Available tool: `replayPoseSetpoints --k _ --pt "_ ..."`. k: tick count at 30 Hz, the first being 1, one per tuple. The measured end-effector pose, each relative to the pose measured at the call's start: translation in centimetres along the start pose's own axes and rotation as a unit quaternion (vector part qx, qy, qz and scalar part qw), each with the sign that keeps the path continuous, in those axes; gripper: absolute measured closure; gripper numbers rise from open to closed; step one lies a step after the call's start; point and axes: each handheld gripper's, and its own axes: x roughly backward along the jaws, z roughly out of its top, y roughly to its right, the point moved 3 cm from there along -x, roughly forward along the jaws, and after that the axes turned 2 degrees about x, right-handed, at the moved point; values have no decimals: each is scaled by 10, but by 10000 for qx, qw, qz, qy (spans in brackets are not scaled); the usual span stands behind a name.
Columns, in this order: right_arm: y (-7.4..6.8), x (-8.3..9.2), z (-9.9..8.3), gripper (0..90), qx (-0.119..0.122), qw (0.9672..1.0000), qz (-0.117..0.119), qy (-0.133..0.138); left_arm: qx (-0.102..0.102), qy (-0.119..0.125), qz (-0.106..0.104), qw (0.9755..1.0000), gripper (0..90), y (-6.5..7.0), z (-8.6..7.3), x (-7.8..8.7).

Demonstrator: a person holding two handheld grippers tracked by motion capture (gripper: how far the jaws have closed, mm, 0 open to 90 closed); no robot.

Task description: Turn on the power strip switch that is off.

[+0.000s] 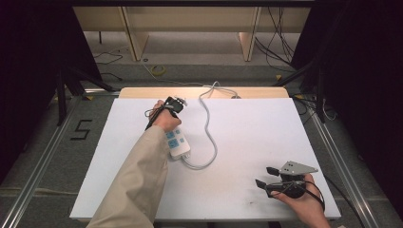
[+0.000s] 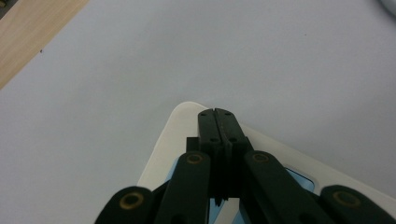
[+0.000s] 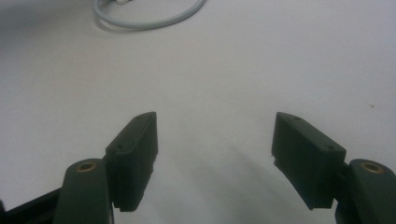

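while counting: one white plastic power strip (image 1: 177, 142), rounded oblong with blue sockets, lying left of centre on the flat white tabletop (image 1: 247, 137), plus one grey looping cable (image 1: 209, 128). left gripper (image 2: 217, 114) fingers clenched together, empty, poised over the strip's end. right gripper (image 3: 215, 140) fingers spread wide, released, near the front right corner.

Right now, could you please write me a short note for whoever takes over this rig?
Left gripper: jaws shut with nothing between them, poised over the far end of the power strip.
Right gripper: jaws open and empty, low at the near right of the white board.
The strip lies left of centre; its grey cable loops towards the board's far edge.
Done: nothing visible yet. Left: probably pressing or shifting the strip.
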Motion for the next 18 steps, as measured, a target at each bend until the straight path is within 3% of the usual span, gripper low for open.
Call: replayPoseSetpoints --k 2,10,17,18 --pt "0 0 0 324 -2 10000 2 -2 99 35 -28 9999 900 0 0 0" --pt "0 -1 0 324 -6 10000 0 -12 97 97 -71 9999 897 -2 -1 0" --pt "1 0 0 324 -16 10000 -14 -8 238 259 -230 9991 893 -4 -3 2" --pt "1 0 0 324 -15 10000 -16 -9 234 281 -218 9991 853 -5 -3 3"
